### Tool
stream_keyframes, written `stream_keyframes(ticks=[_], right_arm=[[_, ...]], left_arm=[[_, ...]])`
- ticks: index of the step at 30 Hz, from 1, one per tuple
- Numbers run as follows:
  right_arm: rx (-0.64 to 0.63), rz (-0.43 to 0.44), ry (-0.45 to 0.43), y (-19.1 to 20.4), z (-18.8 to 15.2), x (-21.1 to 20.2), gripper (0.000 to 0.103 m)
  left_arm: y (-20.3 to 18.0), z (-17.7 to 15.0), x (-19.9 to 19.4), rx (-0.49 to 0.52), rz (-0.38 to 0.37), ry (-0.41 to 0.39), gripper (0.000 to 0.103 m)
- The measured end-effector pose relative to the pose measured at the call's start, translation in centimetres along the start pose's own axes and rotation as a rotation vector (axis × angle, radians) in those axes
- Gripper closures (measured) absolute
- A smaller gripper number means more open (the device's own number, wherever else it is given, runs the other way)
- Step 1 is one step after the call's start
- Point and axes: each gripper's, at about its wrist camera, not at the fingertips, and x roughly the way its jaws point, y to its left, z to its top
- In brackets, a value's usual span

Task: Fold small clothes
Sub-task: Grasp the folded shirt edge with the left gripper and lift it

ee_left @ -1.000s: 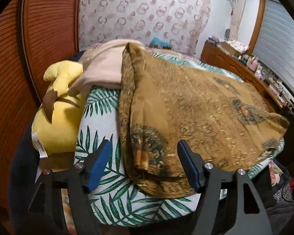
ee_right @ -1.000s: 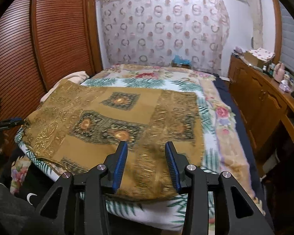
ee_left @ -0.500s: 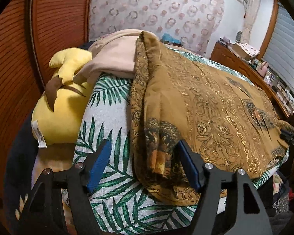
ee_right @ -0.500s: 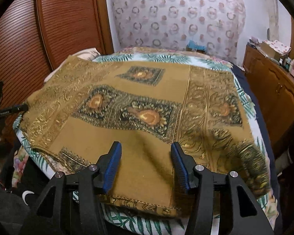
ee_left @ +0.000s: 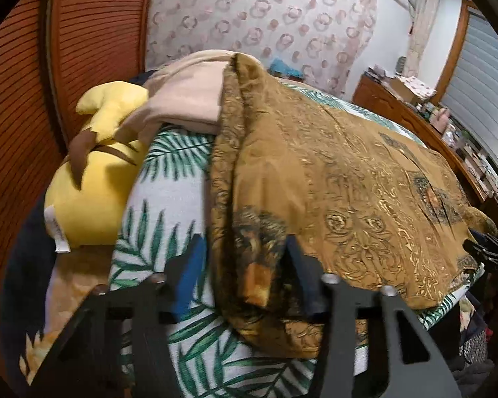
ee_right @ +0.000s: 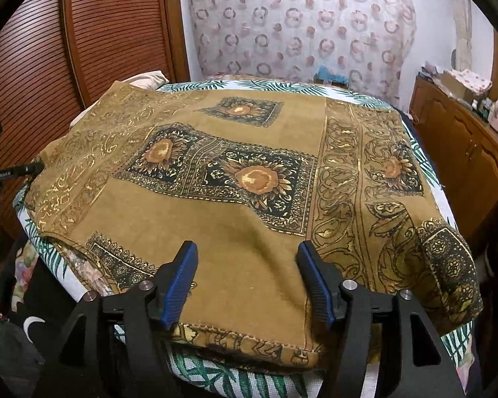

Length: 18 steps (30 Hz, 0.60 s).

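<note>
Brown patterned cloth (ee_right: 249, 165) spread across the middle of the right wrist frame, on the leaf-print bedcover (ee_right: 215, 378); near hem at lower centre, doubled edge visible there. Judged mid-fold: already lying in layers, not yet a compact stack.

Left gripper (ee_left: 245, 265): jaws just been closing, bunched corner of the cloth between them at lower centre of the left wrist frame. Right-hand finger partly buried under the fabric. Whether the pads actually press on the cloth: cannot tell, blur and drape hide the contact.

Right gripper (ee_right: 247, 282): jaws just been opening, now spread, hovering over the near hem with cloth lying flat beneath and between the blue pads (ee_right: 179, 282). No pinch seen.

Risks, as judgement:
- Left pinch may catch only the top layer of the bunch; lower layer would slide out on lifting and skew the fold.
- Right jaws, spread over flat fabric, may close on nothing or drag the bedcover up with the hem.
- Uneven lift between the two corners would pull the far edge off line.

View differences: left wrist view alone shows the yellow plush toy (ee_left: 93, 179) and beige folded fabric (ee_left: 186, 96) at left and upper centre, touching the cloth's far edge. Right wrist view alone shows the sunflower panels, the full hem, and the left gripper's tip at far left, at the cloth's corner.
</note>
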Motion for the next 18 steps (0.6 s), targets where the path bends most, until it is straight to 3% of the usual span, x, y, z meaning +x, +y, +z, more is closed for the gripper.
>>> stream_keyframes(ticks=[3, 7, 11, 18], right_arm=[[-0.02, -0.015, -0.001, 0.4, -0.4, -0.1, 0.036], [-0.024, -0.006, -0.008, 0.3, -0.6, -0.3, 0.032], [-0.023, -0.008, -0.007, 0.4, -0.7, -0.4, 0.031], [0.052, 0.035, -0.022, -1.1, -0.6, -1.6, 0.031]], left_arm=[[-0.4, 0.4, 0.3, -0.002, -0.004, 0.012, 0.069], [-1.1, 0.8, 0.1, 0.01, -0.012, 0.008, 0.091], [-2.4, 1.6, -1.2, 0.023, -0.03, -0.053, 0.093], [-7.1, 4.2, -4.2, 0.085, -0.139, -0.148, 0.094]])
